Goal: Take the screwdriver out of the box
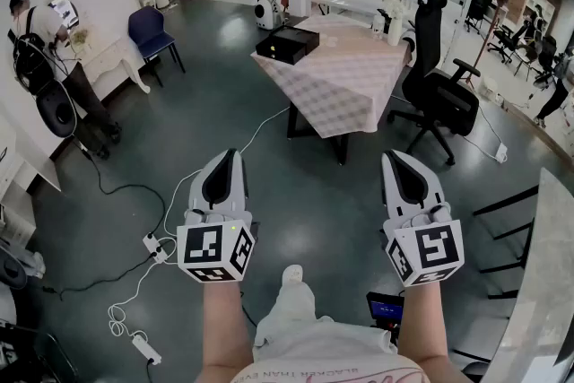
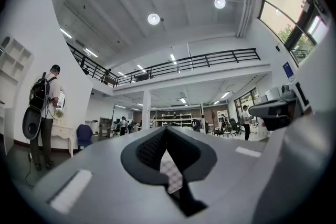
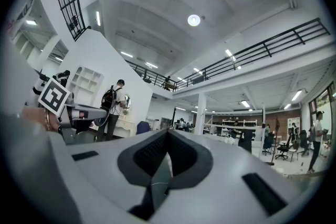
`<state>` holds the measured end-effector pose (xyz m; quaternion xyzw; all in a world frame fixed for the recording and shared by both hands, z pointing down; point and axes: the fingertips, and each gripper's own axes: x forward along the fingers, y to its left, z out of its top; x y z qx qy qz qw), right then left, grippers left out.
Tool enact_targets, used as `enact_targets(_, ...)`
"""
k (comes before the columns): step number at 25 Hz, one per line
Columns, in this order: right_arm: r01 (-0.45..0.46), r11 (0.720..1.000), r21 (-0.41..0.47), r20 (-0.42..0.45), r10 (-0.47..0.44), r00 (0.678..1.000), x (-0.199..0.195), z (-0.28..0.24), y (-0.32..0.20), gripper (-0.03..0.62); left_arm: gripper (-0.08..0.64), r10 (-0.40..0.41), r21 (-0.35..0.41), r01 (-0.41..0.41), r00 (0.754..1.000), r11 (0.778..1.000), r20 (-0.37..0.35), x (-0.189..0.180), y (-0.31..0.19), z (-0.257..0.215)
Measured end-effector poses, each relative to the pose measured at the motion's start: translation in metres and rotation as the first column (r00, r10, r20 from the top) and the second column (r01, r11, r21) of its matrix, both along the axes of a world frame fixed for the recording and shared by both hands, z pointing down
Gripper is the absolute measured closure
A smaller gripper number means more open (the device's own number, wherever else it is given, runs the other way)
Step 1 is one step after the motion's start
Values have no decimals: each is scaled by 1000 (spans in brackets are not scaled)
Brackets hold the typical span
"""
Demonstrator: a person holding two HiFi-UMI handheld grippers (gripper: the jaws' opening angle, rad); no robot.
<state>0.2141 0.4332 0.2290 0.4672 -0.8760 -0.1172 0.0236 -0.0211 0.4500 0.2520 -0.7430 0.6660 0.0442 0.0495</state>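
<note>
A black box (image 1: 287,43) sits on the far left corner of a table with a checked cloth (image 1: 345,90), several steps ahead of me. No screwdriver shows in any view. My left gripper (image 1: 226,156) and right gripper (image 1: 398,158) are held side by side over the grey floor, well short of the table. Both point forward and roughly level. In the left gripper view the jaws of the left gripper (image 2: 167,130) meet at the tip with nothing between them. The right gripper (image 3: 168,132) looks the same, its jaws together and empty.
A black office chair (image 1: 438,90) stands right of the table and a blue chair (image 1: 151,31) at the back left. A person with a backpack (image 1: 40,45) stands by the left wall. Power strips (image 1: 154,248) and cables lie on the floor at left.
</note>
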Motion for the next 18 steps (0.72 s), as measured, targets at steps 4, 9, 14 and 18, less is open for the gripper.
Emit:
enact_targets(4,0,1000,-7,-1,0,1000,-17,7,-36,586,549,-6,-3,6,1000,1000,-12,-20,-35,5)
enact_targets(9,-21,1000,-13,25,21,999,-45,4,-95,586,549,6,-5,-6,1000,1000,-30,-50,-96,5)
enact_targets(14,-34,999,-29,27,35,999,-77,8,-149,586,549,36,0,-36,998,999,-56,-79,-154,4)
enact_targets(18,-34,999,-27,18,34,999,-101,7,-180,586,549,41,1,-41,997,999,-66,-101,-186,4)
